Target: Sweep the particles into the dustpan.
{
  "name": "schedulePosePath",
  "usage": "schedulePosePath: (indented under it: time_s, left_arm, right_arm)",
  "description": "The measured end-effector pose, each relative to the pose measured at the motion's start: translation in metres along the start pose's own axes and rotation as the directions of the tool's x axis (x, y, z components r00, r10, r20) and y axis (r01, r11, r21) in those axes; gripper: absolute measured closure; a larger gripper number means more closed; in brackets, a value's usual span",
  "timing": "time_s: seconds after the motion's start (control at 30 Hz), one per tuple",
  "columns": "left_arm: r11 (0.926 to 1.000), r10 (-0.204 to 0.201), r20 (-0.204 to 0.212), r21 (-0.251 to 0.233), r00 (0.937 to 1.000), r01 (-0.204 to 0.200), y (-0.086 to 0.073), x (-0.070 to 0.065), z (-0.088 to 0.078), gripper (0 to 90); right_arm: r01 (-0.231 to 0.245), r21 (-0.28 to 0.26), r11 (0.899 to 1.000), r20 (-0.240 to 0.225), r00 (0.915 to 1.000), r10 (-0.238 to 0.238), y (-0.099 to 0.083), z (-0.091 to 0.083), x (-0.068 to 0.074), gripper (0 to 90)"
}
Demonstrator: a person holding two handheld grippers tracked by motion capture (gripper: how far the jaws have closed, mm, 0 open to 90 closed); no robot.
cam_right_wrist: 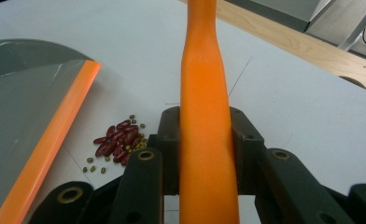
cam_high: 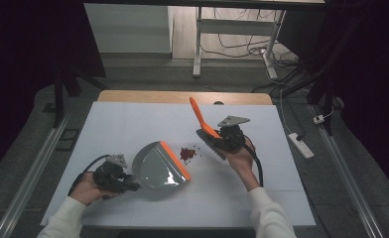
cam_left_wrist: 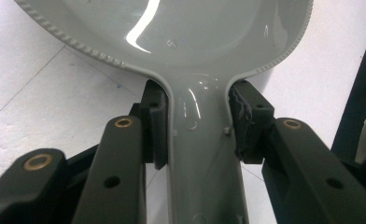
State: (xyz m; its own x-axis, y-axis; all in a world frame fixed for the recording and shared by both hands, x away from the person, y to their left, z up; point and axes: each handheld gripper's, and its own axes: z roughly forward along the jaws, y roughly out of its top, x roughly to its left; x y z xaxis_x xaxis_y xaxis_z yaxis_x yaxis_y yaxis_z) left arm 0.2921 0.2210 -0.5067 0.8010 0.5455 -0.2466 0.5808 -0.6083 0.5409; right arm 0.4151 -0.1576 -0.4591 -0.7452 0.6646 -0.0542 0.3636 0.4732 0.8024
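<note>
On white table, grey dustpan (cam_high: 159, 166) with orange lip.

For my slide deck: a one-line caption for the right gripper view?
Black tongs clamp an orange plastic brush handle beside spilled red beans and grey dustpan.

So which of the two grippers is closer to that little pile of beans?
The right gripper, shut on the orange brush handle, sits just right of the beans. The left gripper holds the dustpan handle, farther away.
</note>
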Motion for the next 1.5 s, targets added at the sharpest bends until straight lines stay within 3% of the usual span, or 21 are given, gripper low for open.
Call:
schedulePosePath:
  time_s: [1.1,1.5]
  left_arm:
    - [0.9993,-0.018,0.060,0.033,0.9981,0.016,0.003,0.002,0.013,61.3]
    - [0.9989,-0.027,0.062,0.041,0.9977,0.025,0.005,0.002,0.015,61.3]
  right_arm:
    - [0.050,0.113,0.992,0.005,0.9987,-0.050,-0.001,0.042,0.012,70.0]
    - [0.069,0.115,0.991,-0.014,0.9976,-0.068,0.000,0.047,0.020,70.1]
